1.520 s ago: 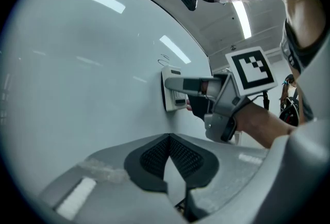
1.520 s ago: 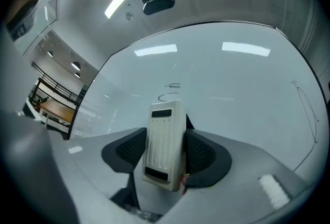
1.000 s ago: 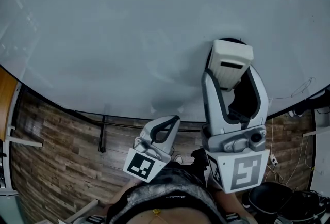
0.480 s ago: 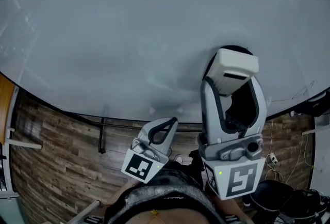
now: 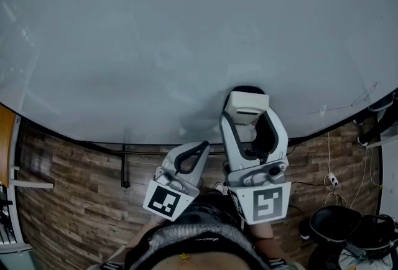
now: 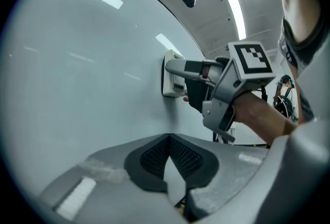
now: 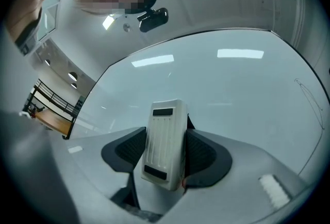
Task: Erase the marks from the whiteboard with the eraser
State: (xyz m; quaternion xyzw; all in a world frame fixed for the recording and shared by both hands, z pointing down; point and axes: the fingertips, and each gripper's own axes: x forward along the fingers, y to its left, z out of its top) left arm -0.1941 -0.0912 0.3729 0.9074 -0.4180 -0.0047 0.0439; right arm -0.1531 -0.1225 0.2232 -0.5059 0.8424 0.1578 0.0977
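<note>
Low on the whiteboard (image 5: 186, 45), my right tool (image 5: 249, 122) grips the eraser (image 7: 166, 140) lengthwise, its face against the board. A faint line (image 5: 367, 94) lies off to its right, probably my next sweep. My left tool (image 6: 170, 158) is closed and empty.

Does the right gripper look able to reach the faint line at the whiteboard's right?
Likely yes: right gripper holds the eraser on the whiteboard; only bare board lies before the faint line.
</note>
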